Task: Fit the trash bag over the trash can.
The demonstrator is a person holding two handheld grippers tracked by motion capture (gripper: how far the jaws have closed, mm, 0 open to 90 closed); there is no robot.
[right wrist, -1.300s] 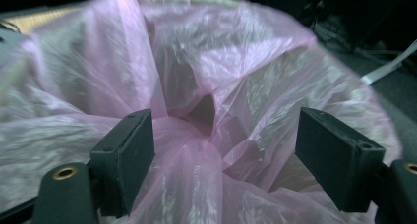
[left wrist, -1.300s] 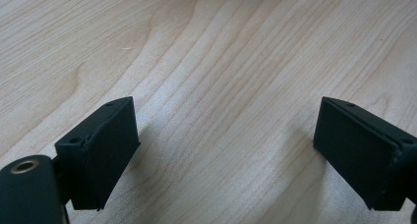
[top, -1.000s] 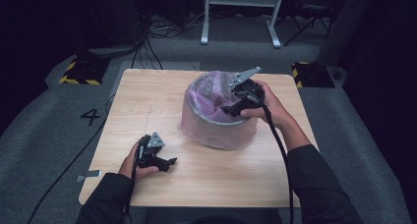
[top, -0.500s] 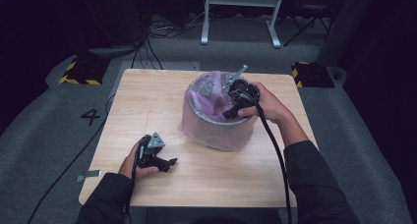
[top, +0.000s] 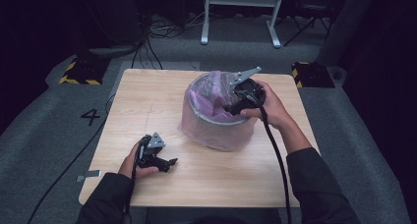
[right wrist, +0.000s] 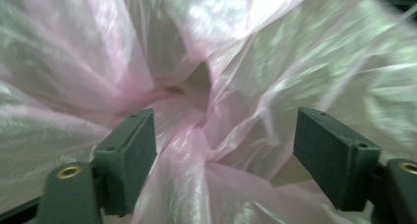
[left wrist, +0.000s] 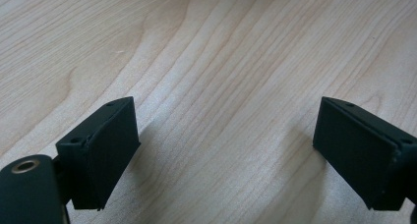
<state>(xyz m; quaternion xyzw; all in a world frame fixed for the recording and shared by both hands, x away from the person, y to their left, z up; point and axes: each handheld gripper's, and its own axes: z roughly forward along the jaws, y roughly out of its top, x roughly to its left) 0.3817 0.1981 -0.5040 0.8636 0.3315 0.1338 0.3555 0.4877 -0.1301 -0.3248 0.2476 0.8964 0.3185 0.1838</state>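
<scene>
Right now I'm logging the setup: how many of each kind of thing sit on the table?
Bin: 1
Pink plastic bag lining it: 1
Handheld grippers: 2, left gripper and right gripper
Total: 4

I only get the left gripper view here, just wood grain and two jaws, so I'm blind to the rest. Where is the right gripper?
Observer: The right gripper is at the top of a bin lined with a pink plastic bag.
Operator: Is it gripping the bag?
Observer: No, its jaws stand open, with bunched film between them.
Operator: And my left gripper?
Observer: The left gripper rests open on the table, near its front left, apart from the bin.
</scene>
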